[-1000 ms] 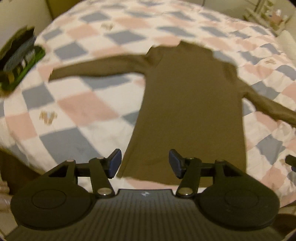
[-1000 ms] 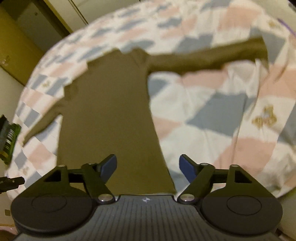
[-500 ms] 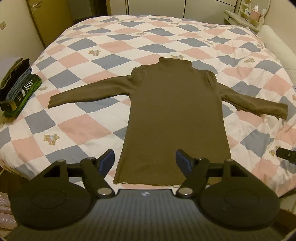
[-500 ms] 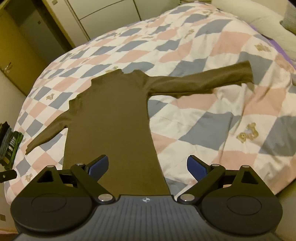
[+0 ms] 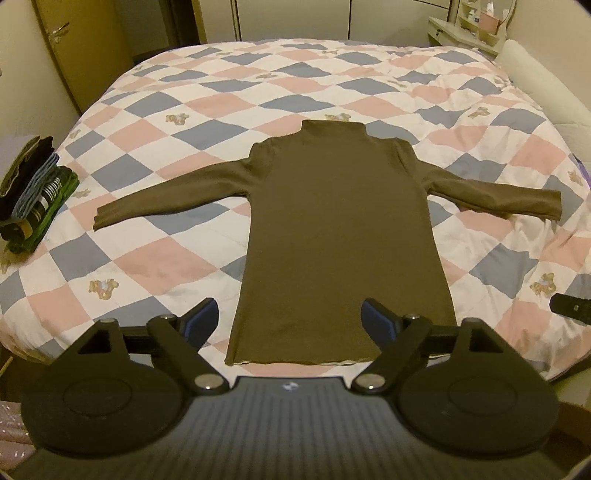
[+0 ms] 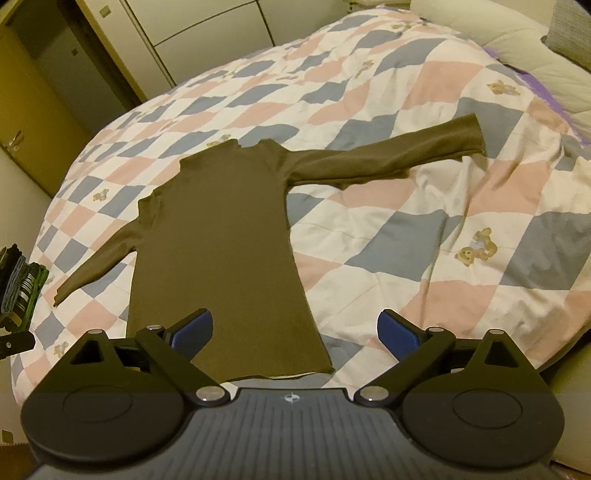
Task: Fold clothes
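Hiding dresser shelf (image 5: 476,29) from right wrist

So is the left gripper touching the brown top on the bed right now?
Apart. In the left wrist view the left gripper, jaws wide after just opening, hangs above the flat brown top; both blue pads are bare, with no cloth pinched or lifted.

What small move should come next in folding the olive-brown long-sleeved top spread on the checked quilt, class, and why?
Probably take the left tool to the cuff of the sleeve on the left and fold it across the body. The olive-brown long-sleeved top lies flat with both sleeves spread wide on the checked quilt. The jaws of both tools have just been opening and hold nothing; the right tool hangs above the hem.
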`<control>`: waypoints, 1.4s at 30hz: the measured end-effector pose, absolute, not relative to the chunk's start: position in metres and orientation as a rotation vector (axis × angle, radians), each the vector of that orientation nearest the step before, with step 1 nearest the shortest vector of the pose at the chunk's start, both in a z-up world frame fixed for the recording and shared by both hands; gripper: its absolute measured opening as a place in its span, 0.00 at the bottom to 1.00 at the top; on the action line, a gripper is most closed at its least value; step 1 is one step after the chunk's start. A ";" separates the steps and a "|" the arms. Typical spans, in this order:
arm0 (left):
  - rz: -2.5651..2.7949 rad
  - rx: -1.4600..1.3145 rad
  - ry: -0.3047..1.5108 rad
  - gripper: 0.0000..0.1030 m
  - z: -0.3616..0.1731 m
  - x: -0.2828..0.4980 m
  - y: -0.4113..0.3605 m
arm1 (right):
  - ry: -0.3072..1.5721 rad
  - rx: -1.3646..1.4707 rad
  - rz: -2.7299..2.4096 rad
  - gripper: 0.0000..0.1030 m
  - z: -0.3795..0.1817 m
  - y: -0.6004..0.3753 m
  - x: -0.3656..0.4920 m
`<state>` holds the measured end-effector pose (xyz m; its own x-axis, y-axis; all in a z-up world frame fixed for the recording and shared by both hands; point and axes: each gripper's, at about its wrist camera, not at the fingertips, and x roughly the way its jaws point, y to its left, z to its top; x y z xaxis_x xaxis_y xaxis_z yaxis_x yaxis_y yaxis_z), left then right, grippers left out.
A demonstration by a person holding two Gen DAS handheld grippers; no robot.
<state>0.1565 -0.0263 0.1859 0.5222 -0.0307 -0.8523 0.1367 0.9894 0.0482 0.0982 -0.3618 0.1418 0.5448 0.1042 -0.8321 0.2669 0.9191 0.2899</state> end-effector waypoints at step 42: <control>0.127 -0.428 1.230 0.91 0.027 0.340 0.133 | 1.285 0.463 -0.149 0.97 0.042 -0.321 0.232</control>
<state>0.3403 0.1328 0.0268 0.3390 -0.1341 -0.9312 -0.3214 0.9137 -0.2486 0.2322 -0.3206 0.0416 0.2868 0.1471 -0.9466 0.3603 0.8990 0.2489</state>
